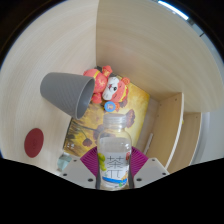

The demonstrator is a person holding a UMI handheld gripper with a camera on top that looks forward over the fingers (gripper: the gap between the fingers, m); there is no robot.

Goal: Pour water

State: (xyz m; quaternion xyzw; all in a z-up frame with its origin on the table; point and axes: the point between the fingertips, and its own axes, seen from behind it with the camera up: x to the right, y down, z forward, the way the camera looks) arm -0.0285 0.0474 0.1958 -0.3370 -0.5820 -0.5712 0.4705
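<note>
Gripper (114, 172) clamped on a clear water bottle (115, 150), tilted toward a grey cup (68, 92).

Gripper view: both fingers, their magenta pads (90, 160) showing at either side, press on the bottle's labelled body, so it hangs held just ahead of them with its neck pointing on toward the cup beyond. The cup lies tipped beside an orange plush toy (108, 88) and a yellow box (110, 115) on the pale table (40, 50). Whether the bottle's mouth is capped is hard to tell from here. Water could well miss the cup's mouth and run onto the toy and box, since the cup sits off to one side of the neck.
</note>
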